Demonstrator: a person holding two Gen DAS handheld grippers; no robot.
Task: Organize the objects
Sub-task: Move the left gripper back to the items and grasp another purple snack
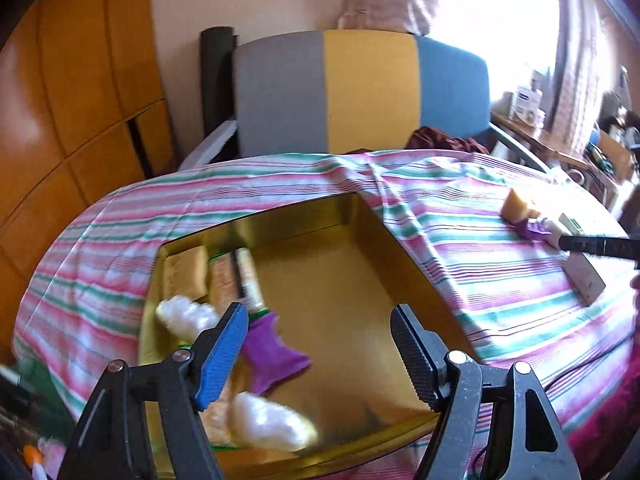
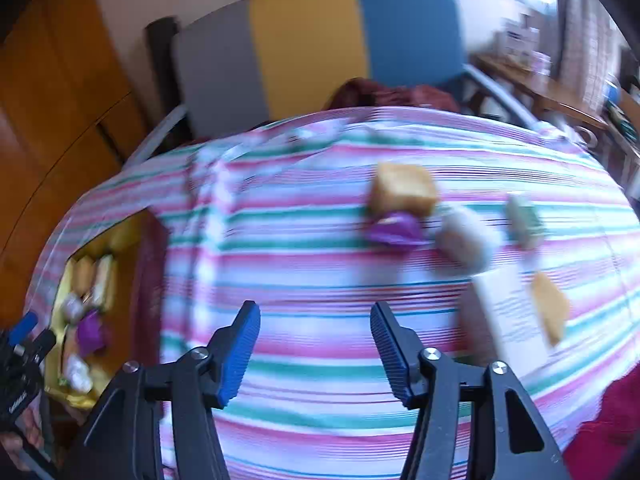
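Over the gold tin [image 1: 352, 240], the left gripper [image 1: 316, 354] hangs with jaws standing wide and nothing between them, hovering above the tin's open interior. Inside the tin, packed toward the 9 o'clock side: a tan wrapped block [image 1: 188, 276] at the far corner, a printed packet [image 1: 248, 276] next to it, a purple-wrapped sweet [image 1: 272, 356] nearer, and two white crinkled wraps [image 1: 188, 316] at about 8 and 6 o'clock. Crowded against one wall, probably to leave the bare floor at 3 o'clock free for what remains outside.

Over the striped cloth [image 2: 320, 280], the right gripper [image 2: 314, 350] shows a moderate gap, empty, only stripes visible between the pads; heavy blur throughout that view. Ahead of it, at roughly 1 o'clock, the loose items wait on the cloth: a tan block [image 2: 404, 192] touching a purple wrap [image 2: 396, 230], a pale rounded packet [image 2: 464, 244] just beside those, a greenish one [image 2: 524, 220] at 2 o'clock, and a white card [image 2: 512, 312] with a yellow piece [image 2: 552, 312] at 3 o'clock. The tin sits far off at 9 o'clock in this view.

Judging from the layout, sorting stands about half finished; jaws parted likely in readiness for the nearest purple wrap or tan block. Touching pair risks a double pick or a nudge.
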